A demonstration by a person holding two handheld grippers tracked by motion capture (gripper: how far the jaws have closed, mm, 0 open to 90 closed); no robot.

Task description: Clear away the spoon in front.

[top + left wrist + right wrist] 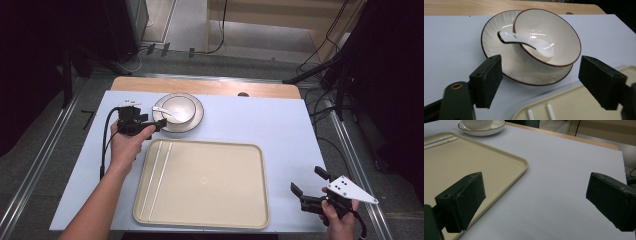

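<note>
Tableware for the job sits at the far left of the table: a bowl (547, 37) stacked on a plate (496, 37), with a white spoon (526, 44) lying in the bowl, its handle jutting out over the rim toward the left gripper. All 3 pieces rest on the pale blue mat (260, 122), just beyond the far left corner of the beige tray (210, 185). On the tray itself lie 2 white chopsticks (157, 172) along its left side; the rest of it is bare.

Left gripper (156, 125) hovers right at the plate's near edge, jaws spread apart with nothing between the pads, aimed at the bowl and spoon. Right gripper (307, 187) waits well apart at the near right corner of the mat, jaws wide and holding nothing.

Judging from this, the chopsticks are already placed, while spoon, bowl and plate are likely left to move onto the tray.
</note>
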